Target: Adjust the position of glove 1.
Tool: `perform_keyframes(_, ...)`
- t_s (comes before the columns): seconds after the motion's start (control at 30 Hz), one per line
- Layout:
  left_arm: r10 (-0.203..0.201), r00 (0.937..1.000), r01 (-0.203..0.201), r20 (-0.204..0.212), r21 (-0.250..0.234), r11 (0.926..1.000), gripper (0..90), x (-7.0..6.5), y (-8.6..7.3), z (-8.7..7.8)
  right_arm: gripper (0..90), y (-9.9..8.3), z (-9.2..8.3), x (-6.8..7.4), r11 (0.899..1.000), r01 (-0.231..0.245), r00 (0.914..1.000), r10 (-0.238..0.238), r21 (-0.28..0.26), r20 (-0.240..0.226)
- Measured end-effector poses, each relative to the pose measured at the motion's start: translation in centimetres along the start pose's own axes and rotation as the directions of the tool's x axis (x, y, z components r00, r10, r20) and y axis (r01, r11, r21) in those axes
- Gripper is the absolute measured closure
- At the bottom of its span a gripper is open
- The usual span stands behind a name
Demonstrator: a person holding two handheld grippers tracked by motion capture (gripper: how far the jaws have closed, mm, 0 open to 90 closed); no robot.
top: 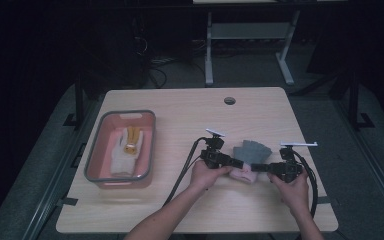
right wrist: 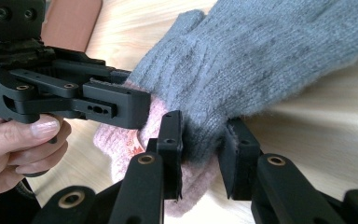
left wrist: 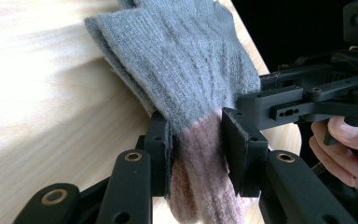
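Two hand-held grippers meet over the grey-and-pink knit glove [top: 250, 159] near the bench's [top: 180, 210] front right: your left hand-held gripper [top: 237, 163] pinches its pink cuff, your right hand-held gripper [top: 256, 167] clamps the grey edge, seemingly to lift it flat toward the pink bin [top: 94, 159].

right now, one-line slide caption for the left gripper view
Left gripper clamps the pink cuff of a grey knit glove on the wooden table.

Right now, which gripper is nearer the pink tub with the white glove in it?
Left. The left gripper grips the grey glove on the side toward the pink tub; the right gripper grips its far side.
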State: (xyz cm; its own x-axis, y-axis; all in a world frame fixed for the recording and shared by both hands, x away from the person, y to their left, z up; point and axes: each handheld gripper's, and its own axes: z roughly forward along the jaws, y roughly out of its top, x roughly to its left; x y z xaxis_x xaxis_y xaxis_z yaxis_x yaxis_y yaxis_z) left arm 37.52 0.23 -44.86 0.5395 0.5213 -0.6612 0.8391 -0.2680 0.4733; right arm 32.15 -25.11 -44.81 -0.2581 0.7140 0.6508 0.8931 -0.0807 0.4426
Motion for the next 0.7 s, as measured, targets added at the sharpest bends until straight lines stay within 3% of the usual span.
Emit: perform_keyframes(0.7,0.024,0.9996,-0.025,-0.015,-0.087,0.9959,65.4,0.0,0.1,-6.5,71.6,2.7,1.2,5.3,0.995,0.099,0.9945,-0.098,0.017,-0.038)
